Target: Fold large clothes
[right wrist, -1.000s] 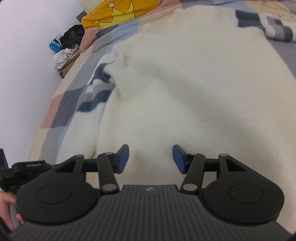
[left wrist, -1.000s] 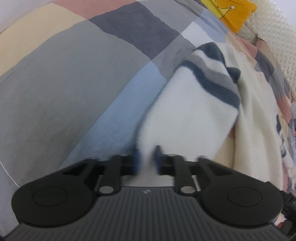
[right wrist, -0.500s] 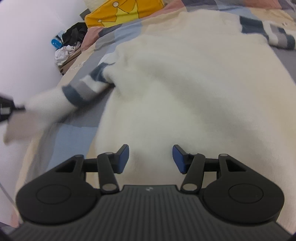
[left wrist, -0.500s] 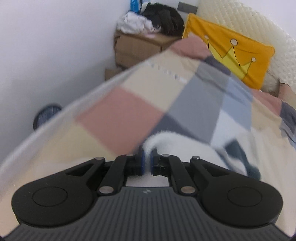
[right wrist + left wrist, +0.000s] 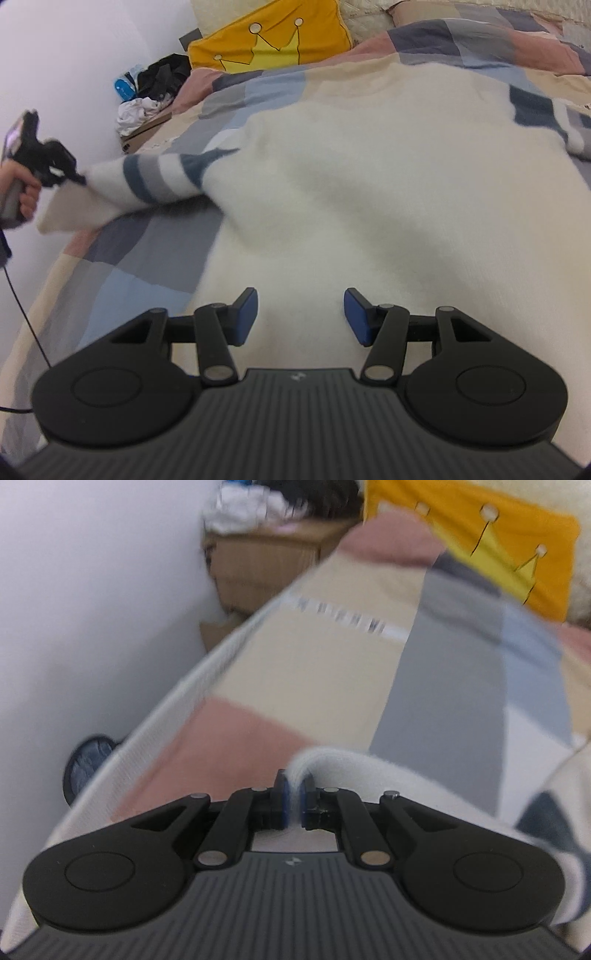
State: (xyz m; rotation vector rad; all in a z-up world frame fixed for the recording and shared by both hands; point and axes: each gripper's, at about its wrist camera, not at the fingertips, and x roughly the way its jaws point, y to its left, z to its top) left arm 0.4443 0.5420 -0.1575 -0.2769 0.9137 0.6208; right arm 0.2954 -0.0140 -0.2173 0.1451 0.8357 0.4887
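Observation:
A large cream sweater [image 5: 369,184] with blue and grey striped sleeves lies spread on the patchwork bedspread [image 5: 140,258]. My left gripper [image 5: 294,805] is shut on the cuff of its left sleeve [image 5: 332,768]. In the right wrist view the left gripper [image 5: 79,179] holds that sleeve [image 5: 147,181] stretched out to the left, lifted off the bed. My right gripper [image 5: 299,314] is open and empty, low over the sweater's lower body. The other striped sleeve [image 5: 546,114] lies at the far right.
A yellow crown pillow [image 5: 273,40] sits at the head of the bed. A cardboard box [image 5: 266,561] with piled clothes [image 5: 147,92] stands by the white wall, left of the bed. The bed's left edge [image 5: 166,716] runs close to the left gripper.
My left gripper closed on the sleeve cuff, lifted it and pulled it out to the left, straightening the sleeve. My right gripper stayed open over the sweater body.

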